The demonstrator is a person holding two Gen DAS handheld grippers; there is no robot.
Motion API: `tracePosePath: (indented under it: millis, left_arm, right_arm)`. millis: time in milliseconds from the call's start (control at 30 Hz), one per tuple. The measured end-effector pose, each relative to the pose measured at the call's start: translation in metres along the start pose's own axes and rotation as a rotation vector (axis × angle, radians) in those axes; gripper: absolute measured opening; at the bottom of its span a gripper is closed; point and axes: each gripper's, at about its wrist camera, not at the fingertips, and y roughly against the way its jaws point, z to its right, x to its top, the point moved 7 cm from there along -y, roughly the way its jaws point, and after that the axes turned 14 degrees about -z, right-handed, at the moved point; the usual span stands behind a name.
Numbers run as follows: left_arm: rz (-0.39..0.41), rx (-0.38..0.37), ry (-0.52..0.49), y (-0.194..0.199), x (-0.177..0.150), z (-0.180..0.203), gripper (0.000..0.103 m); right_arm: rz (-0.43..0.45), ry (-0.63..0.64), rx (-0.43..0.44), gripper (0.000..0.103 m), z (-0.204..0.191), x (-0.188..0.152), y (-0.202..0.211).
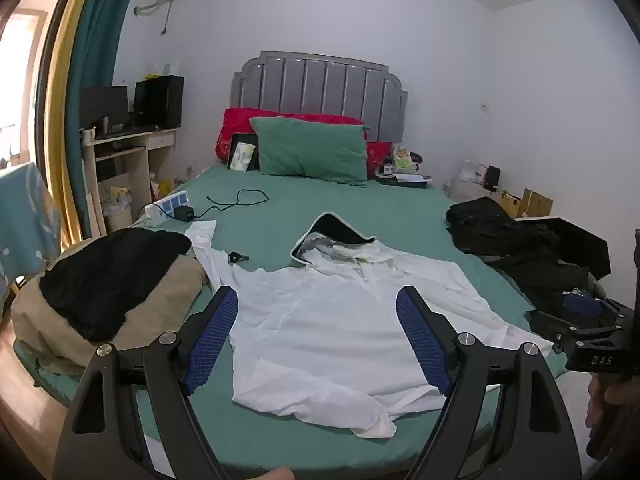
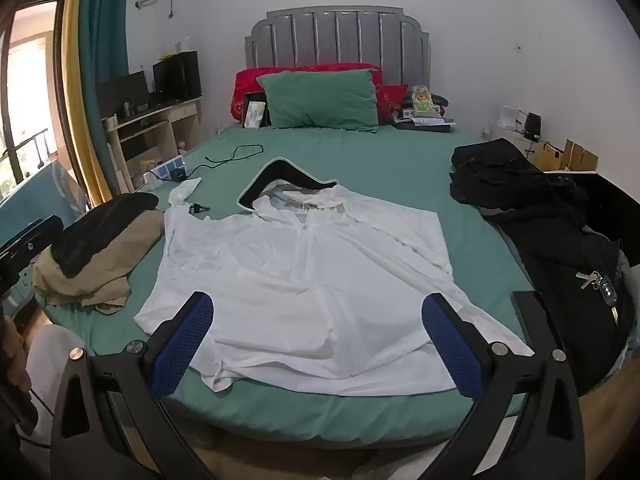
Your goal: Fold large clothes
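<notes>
The green bed (image 2: 360,160) fills mid-frame, serving as the folding surface. The white hooded jacket (image 2: 304,280) lies spread flat at centre, front up, ready for folding. Low in frame, left gripper (image 1: 316,344) and right gripper (image 2: 318,344) hover, fingers wide apart, empty.

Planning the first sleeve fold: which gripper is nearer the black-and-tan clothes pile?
Left. The left gripper hovers open over the white hooded jacket's near-left part, beside the black-and-tan clothes pile. The right gripper hovers open over the hem, farther away.
</notes>
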Motion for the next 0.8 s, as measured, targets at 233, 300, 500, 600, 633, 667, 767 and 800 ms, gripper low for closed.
tracePosePath:
  millis: [233,300,500,600,633,667,767,800]
  left_arm:
    - [0.012,0.009,-0.02,0.002,-0.002,0.015,0.084]
    - [0.012,0.002,-0.019,0.005,0.0,0.012,0.084]
    - [-0.007,0.0,-0.021,0.002,-0.001,0.008,0.084]
    - [-0.017,-0.006,-0.011,-0.005,0.0,0.005,0.084]
    - [-0.018,-0.007,-0.01,-0.005,0.0,0.004,0.084]
    - [-0.018,-0.009,-0.01,-0.005,0.0,0.005,0.084]
    - [-0.019,-0.009,-0.01,-0.005,0.001,0.006,0.084]
    - [-0.018,-0.01,-0.011,-0.005,0.001,0.006,0.084]
  right_arm:
    - [-0.003,-0.015,0.005,0.103,0.003,0.001,-0.002]
    - [0.0,-0.015,0.002,0.103,0.003,0.001,-0.002]
    - [-0.004,-0.019,0.015,0.103,0.004,0.0,-0.002]
    - [-0.003,-0.019,0.014,0.103,0.004,0.0,-0.002]
    - [-0.005,-0.021,0.014,0.103,0.004,0.001,-0.002]
    - [-0.004,-0.021,0.014,0.103,0.004,0.001,-0.002]
    - [-0.004,-0.02,0.012,0.103,0.005,0.001,-0.003]
    - [-0.004,-0.021,0.012,0.103,0.005,0.001,-0.004]
